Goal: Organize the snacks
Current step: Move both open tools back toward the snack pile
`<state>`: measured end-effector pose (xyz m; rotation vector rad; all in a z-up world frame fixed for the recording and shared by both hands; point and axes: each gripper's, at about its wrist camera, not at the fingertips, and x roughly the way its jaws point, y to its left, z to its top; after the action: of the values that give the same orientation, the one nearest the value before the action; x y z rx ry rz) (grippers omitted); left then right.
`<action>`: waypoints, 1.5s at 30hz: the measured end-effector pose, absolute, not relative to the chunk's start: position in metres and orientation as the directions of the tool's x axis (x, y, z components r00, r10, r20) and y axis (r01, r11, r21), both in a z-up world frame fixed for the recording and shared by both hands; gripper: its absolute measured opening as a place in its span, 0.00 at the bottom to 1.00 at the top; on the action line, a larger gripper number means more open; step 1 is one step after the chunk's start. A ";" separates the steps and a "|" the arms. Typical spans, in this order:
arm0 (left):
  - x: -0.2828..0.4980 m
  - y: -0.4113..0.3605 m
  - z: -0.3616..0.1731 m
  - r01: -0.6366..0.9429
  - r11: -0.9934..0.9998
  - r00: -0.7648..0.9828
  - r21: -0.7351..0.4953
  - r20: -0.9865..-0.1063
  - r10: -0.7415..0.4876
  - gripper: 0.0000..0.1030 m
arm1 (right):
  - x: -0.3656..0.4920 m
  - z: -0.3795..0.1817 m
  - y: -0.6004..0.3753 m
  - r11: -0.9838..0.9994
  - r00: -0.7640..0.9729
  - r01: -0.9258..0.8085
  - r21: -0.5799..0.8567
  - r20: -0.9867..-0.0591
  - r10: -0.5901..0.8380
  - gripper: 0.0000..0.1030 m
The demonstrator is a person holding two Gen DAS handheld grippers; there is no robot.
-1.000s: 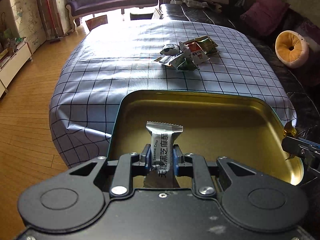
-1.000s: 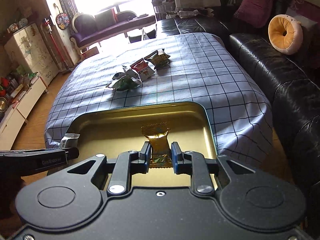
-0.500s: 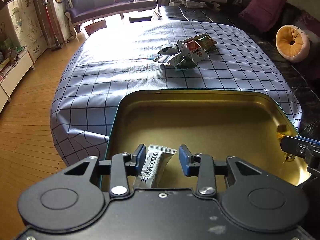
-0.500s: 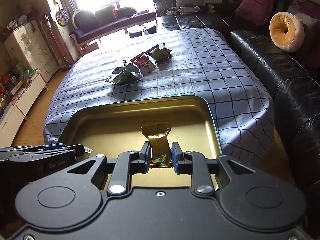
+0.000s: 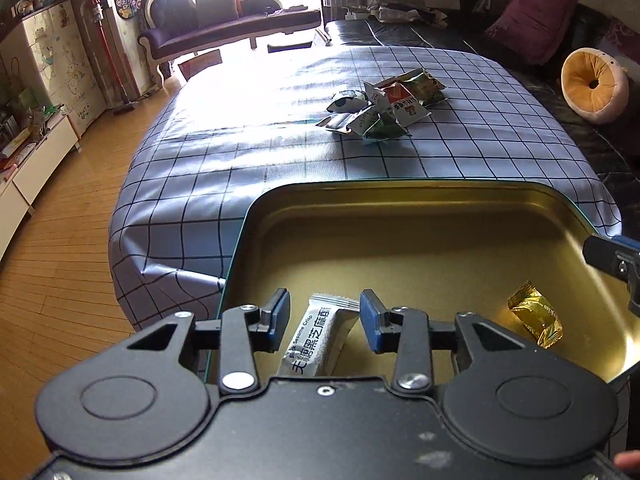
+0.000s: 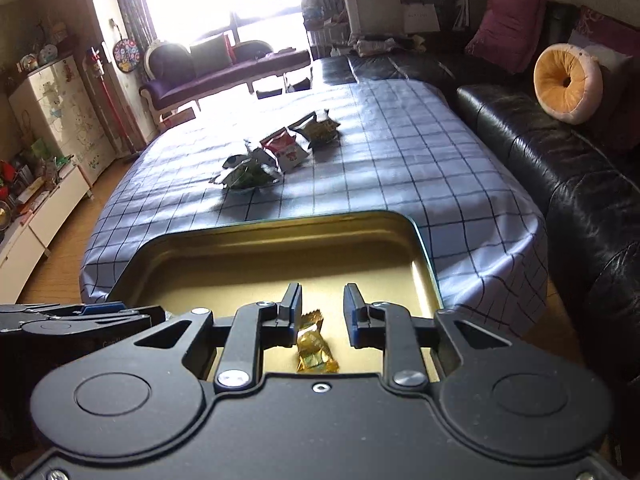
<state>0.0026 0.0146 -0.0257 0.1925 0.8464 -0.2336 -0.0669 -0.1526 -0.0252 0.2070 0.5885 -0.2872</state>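
Release into the tin (image 5: 404, 196), both claws over its gold floor; your left gripper (image 5: 324, 314) has just been opening and stands moderately wide, pads clear of the white sesame-crisp bar (image 5: 320, 338), which lies on the tin floor between them, long axis running away from you along the fingers; your right gripper (image 6: 320, 306) has likewise just been parting, narrower, with the gold-wrapped candy (image 6: 314, 346) loose on the tin floor, close by the left-hand pad. The coming move turns on the snack pile (image 6: 276, 152); it lies straight ahead beyond the tin's far rim, mid-cloth on the checked tablecloth (image 6: 400, 168), strung out crosswise; judged from both views, neither hand is clearly nearer.
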 end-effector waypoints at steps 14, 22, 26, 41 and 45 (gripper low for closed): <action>0.019 0.010 -0.033 0.276 0.953 0.700 0.122 -0.705 -0.112 0.39 | -0.042 -0.041 -0.142 0.961 0.828 0.277 -0.025 -0.500 -0.252 0.31; 0.026 0.010 -0.040 0.258 0.960 0.693 0.107 -0.713 -0.107 0.39 | -0.040 -0.048 -0.141 0.953 0.821 0.294 -0.067 -0.492 -0.288 0.31; 0.028 0.008 -0.043 0.248 0.962 0.699 0.118 -0.709 -0.094 0.40 | -0.034 -0.053 -0.146 0.951 0.808 0.303 -0.066 -0.511 -0.293 0.31; 0.044 0.003 -0.055 0.240 0.959 0.684 0.151 -0.728 -0.056 0.41 | -0.018 -0.062 -0.154 0.945 0.783 0.315 -0.090 -0.537 -0.313 0.31; 0.044 0.007 -0.052 0.266 0.954 0.663 0.138 -0.745 -0.077 0.41 | -0.022 -0.059 -0.158 0.945 0.776 0.310 -0.103 -0.547 -0.314 0.31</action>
<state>0.0441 0.0074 -0.0521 0.2446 0.8253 -0.1961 -0.0219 -0.1579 -0.0586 -0.0077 0.5931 -0.3375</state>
